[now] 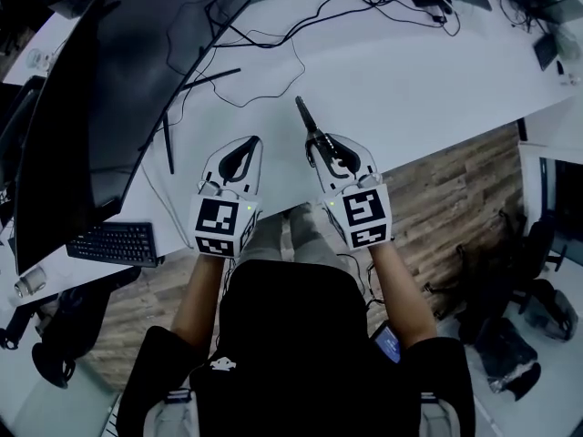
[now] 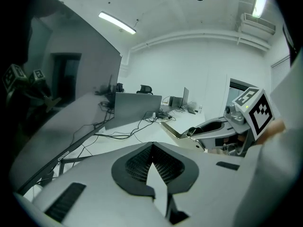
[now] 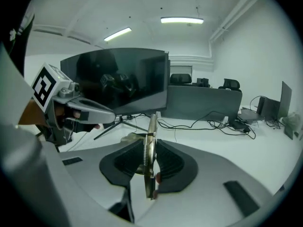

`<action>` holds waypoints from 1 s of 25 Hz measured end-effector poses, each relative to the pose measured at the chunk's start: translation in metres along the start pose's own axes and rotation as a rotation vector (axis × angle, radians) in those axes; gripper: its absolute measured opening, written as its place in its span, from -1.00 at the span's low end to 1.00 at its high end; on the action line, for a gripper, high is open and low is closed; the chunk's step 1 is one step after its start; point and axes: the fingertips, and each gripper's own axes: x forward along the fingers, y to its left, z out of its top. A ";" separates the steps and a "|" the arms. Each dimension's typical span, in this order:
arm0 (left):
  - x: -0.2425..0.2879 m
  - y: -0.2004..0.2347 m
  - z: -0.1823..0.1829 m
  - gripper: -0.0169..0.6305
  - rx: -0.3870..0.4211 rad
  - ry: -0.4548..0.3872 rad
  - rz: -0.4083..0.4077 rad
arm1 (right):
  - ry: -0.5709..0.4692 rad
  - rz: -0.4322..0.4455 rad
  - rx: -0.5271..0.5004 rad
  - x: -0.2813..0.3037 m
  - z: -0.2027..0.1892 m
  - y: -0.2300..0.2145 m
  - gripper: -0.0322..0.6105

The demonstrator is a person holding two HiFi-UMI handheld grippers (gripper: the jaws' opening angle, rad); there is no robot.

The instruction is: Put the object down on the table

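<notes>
My right gripper (image 1: 321, 144) is shut on a thin metal hand tool (image 1: 305, 116) with a small spring, whose dark tip points away over the white table (image 1: 410, 80). In the right gripper view the tool (image 3: 152, 124) stands edge-on between the black pads (image 3: 170, 162), above the tabletop. My left gripper (image 1: 248, 151) hovers beside it at the table's near edge, shut, with nothing in it. In the left gripper view its pads (image 2: 142, 167) meet at the tip, and the right gripper (image 2: 213, 126) with the tool shows at the right.
A large curved monitor (image 1: 109, 89) on a stand fills the left of the table, with a keyboard (image 1: 114, 242) below it. Black cables (image 1: 273, 39) run across the far table. The table edge drops to a wooden floor (image 1: 455, 198). Office chairs (image 1: 537, 299) stand at the right.
</notes>
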 end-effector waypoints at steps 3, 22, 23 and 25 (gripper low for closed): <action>0.002 -0.002 -0.009 -0.91 -0.007 0.014 0.007 | 0.046 0.019 -0.024 0.008 -0.016 0.002 -0.60; 0.008 -0.007 -0.049 -0.91 -0.021 0.074 0.038 | 0.262 0.134 -0.453 0.060 -0.076 0.009 -0.60; 0.008 -0.006 -0.050 -0.91 -0.024 0.075 0.039 | 0.272 0.135 -0.473 0.063 -0.079 0.008 -0.60; 0.008 -0.005 -0.054 -0.91 -0.025 0.082 0.044 | 0.292 0.139 -0.507 0.069 -0.084 0.006 -0.60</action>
